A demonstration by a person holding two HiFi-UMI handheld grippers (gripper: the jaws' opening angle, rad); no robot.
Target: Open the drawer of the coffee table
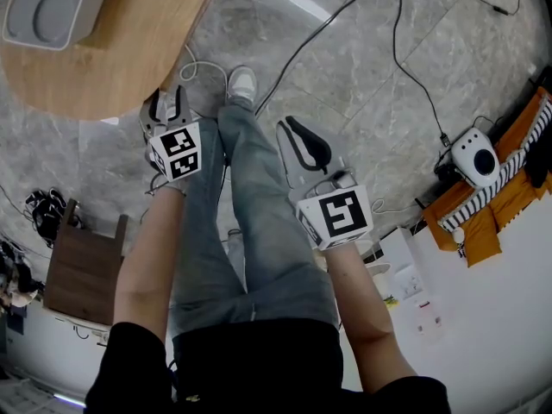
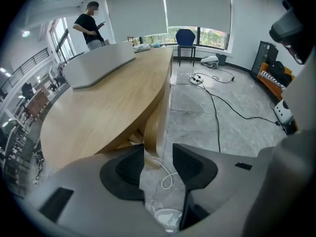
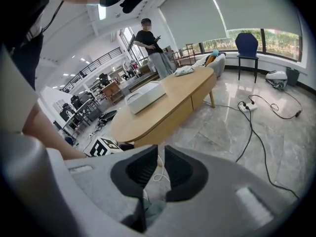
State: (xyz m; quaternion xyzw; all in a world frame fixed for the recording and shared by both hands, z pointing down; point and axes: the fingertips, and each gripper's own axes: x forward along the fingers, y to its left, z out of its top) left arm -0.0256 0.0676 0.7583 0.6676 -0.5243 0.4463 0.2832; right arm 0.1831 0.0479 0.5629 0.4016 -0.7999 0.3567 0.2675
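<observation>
The oval wooden coffee table (image 1: 121,50) lies at the top left of the head view, with a grey tray (image 1: 47,7) on it. My left gripper (image 1: 170,103) hovers just off the table's near rim, pointing steeply down. In the left gripper view its jaws (image 2: 158,154) stand open with nothing between them, and the table (image 2: 108,107) fills the view beyond. My right gripper (image 1: 286,126) hangs over the floor to the right of the person's legs. Its jaws (image 3: 160,152) are shut to a thin slit and hold nothing. The table's side panel (image 3: 168,117) shows a vertical seam.
The person's legs and white shoe (image 1: 241,83) stand between the grippers. Black cables (image 1: 397,50) cross the stone floor, and a white cord (image 2: 168,179) lies by the table base. A white device (image 1: 474,155) sits right and a brown stool (image 1: 82,270) left. Another person (image 3: 153,46) stands past the table.
</observation>
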